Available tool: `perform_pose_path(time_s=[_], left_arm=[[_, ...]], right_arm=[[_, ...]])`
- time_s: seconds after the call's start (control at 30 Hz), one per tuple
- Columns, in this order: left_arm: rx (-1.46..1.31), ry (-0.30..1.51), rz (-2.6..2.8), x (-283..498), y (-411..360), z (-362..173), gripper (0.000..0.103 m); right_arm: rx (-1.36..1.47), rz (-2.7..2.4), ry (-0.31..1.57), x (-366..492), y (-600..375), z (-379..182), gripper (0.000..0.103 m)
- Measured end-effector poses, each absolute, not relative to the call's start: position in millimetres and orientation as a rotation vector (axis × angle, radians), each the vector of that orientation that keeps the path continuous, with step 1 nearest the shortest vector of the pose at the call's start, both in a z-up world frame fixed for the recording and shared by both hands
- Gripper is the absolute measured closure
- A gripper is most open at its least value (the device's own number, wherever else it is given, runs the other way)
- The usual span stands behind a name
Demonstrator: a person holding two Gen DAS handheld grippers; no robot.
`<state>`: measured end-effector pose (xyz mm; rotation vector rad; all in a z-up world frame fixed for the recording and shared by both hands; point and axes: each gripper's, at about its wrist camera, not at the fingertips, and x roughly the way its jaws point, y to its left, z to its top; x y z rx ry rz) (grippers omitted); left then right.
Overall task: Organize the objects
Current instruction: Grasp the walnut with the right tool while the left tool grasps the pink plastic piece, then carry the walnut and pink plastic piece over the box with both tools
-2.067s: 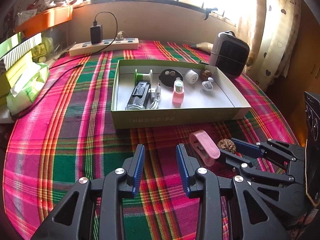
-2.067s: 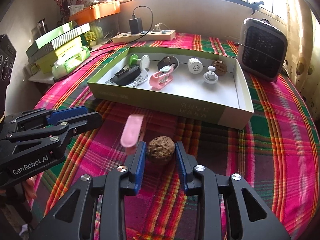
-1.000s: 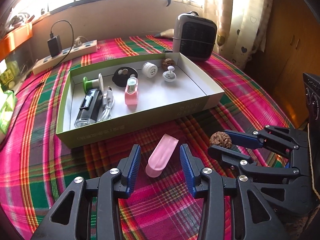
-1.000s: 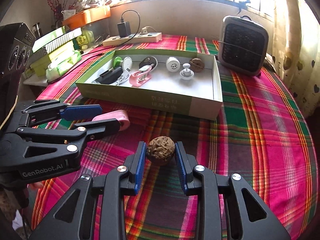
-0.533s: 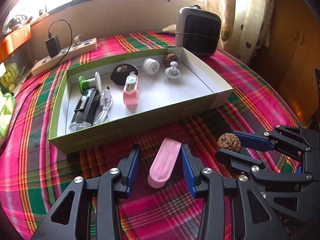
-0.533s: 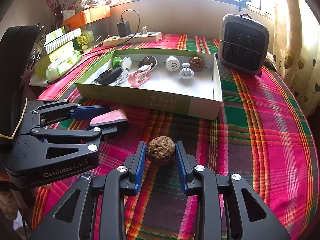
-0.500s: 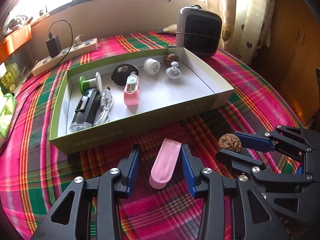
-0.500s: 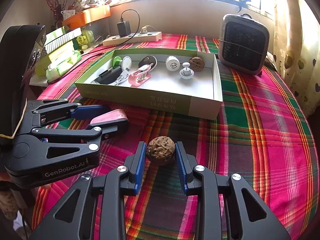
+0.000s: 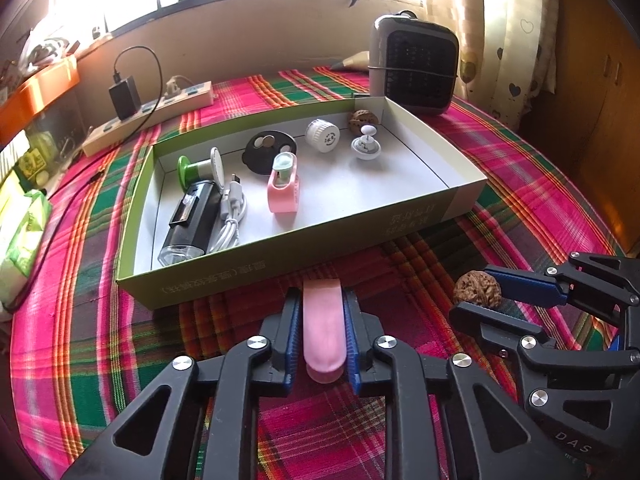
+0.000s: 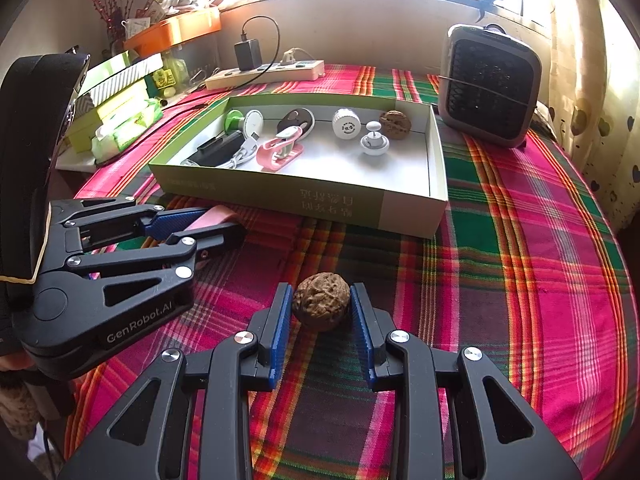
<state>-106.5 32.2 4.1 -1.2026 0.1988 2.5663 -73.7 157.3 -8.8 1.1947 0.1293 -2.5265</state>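
My left gripper (image 9: 322, 304) is shut on a flat pink clip-like piece (image 9: 323, 328), which lies lengthwise between the blue pads just in front of the green box (image 9: 280, 268). To its right my right gripper (image 9: 476, 298) is shut on a brown walnut (image 9: 478, 290). In the right wrist view the walnut (image 10: 321, 306) sits pinched between the pads of the right gripper (image 10: 321, 300), and the left gripper (image 10: 218, 226) holds the pink piece (image 10: 210, 216) at the left. The box (image 10: 340, 200) holds a second walnut (image 10: 395, 124) and several small items.
A grey fan heater (image 9: 414, 64) stands behind the box's right end. A power strip (image 9: 148, 118) with a black charger lies at the back left. Green packets and stacked boxes (image 10: 120, 120) sit at the table's left edge. The plaid cloth (image 10: 520, 260) lies bare to the right.
The left gripper's jaws have come together on the pink piece, which now lies straight between the pads. The right gripper keeps its hold on the walnut in the same spot.
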Motion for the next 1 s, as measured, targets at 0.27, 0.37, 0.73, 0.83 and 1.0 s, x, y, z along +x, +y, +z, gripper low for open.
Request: perform_pose_path(time_s=[0.27,0.37,0.73,0.83,1.0], left_arm=[[-1.202,0.192,2.565,-106.3,32.3,3.9,0.087],[-1.201,0.192,2.566,-106.2,31.9,4.1,0.087],[-1.203,0.184,2.566,-106.7,30.7,4.8,0.087],[-1.203,0.185,2.566,-106.7,30.3,4.6,0.087],[-1.204,0.181,2.566,-106.5,30.0,4.3,0.087]], right_arm=[[1.209,-2.519,0.139,-74.8,156.0,-10.7,0.072],[1.21,-2.518,0.14,-74.8,155.9,-10.9,0.072],[1.211,-2.519,0.141,-74.8,155.6,-11.0,0.072],[1.211,-2.518,0.139,-74.9,155.6,-11.0,0.072],[1.211,-2.518,0.141,-75.0,155.2,-10.8,0.072]])
